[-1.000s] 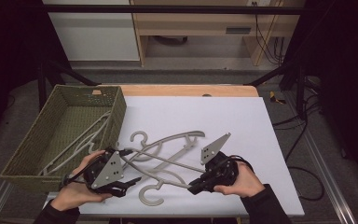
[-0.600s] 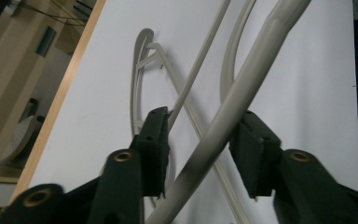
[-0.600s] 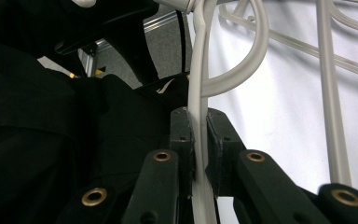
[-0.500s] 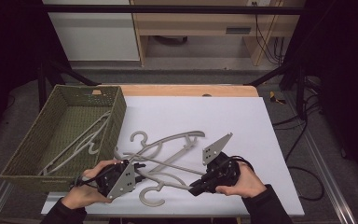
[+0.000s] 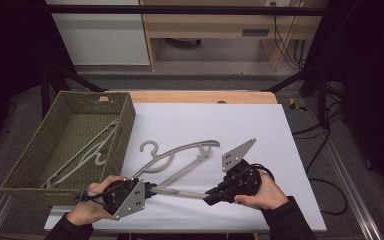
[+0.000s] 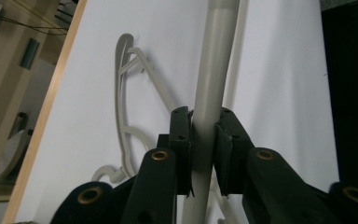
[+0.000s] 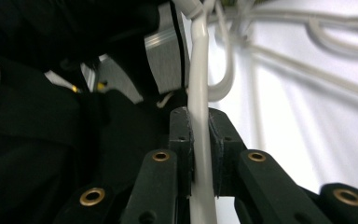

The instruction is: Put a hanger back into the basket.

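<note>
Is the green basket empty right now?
No, a grey hanger lies inside the green basket, leaning toward its right wall.

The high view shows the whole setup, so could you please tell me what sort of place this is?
Probably a lab recording station: a white table framed by black bars, trailing cables on the floor, and handheld grippers working on grey hangers.

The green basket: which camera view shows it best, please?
The high view shows it best: the whole green basket stands at the table's left edge, with a grey hanger lying inside. The left gripper view looks along another hanger over the white table; the right gripper view may catch a green trace at its top edge.
</note>
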